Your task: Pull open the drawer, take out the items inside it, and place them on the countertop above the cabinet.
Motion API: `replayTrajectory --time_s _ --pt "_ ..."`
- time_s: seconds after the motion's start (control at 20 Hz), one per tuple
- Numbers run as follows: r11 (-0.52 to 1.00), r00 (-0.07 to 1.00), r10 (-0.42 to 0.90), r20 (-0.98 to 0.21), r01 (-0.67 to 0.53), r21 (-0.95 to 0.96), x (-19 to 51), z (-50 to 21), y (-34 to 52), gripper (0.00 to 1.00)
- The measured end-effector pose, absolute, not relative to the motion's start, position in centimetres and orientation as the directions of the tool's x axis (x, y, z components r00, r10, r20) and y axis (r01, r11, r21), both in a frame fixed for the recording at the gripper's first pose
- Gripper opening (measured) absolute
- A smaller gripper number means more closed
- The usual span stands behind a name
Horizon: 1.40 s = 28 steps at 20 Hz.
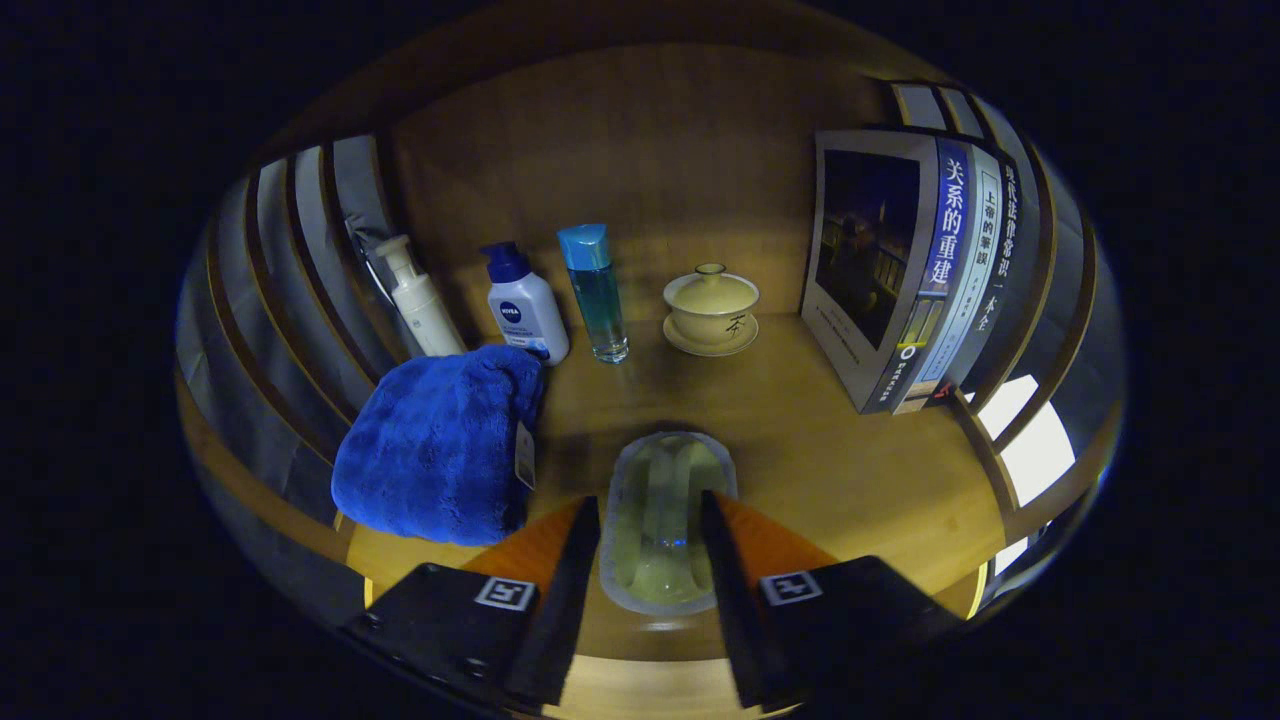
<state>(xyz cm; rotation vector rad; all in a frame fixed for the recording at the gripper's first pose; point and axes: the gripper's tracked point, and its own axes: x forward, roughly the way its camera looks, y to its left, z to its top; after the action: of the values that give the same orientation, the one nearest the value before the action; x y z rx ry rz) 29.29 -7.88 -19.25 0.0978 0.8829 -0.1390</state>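
The gripper [650,525] held a clear oval container [665,520] clenched between both fingers, over the wooden countertop [830,440] just ahead of a blue towel [435,450]. A sound placement meant lowering it flat onto bare wood before easing the fingers apart, clear of the towel's edge. Behind stood a white pump bottle [525,310] marked "NIVEA", a blue-capped bottle [597,290], a lidded teacup [711,310] and Chinese-titled books [930,270].
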Motion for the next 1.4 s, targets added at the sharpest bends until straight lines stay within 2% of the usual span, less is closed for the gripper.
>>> replayTrajectory --time_s 0.05,0.1,0.25,0.7,0.9,1.2,1.4 --pt "0.988 0.643 -0.086 -0.761 0.154 0.018 29.4 -19.0 -7.9 0.75" --pt "0.989 0.657 -0.092 -0.748 0.144 0.006 29.4 -18.5 -7.9 0.75" --pt "0.99 0.688 -0.104 -0.718 0.14 -0.009 29.3 -17.3 -7.7 1.0" --pt "0.995 0.818 -0.02 -0.575 0.072 0.068 24.7 -11.4 -4.3 0.99" --pt "0.999 0.899 -0.018 -0.438 0.037 0.034 21.2 -6.6 -2.2 0.99" --pt "0.998 0.938 0.05 -0.344 -0.062 -0.023 15.5 -2.6 2.9 0.98" --pt "0.997 0.963 0.047 -0.267 -0.063 -0.052 11.6 -2.0 4.3 0.98"
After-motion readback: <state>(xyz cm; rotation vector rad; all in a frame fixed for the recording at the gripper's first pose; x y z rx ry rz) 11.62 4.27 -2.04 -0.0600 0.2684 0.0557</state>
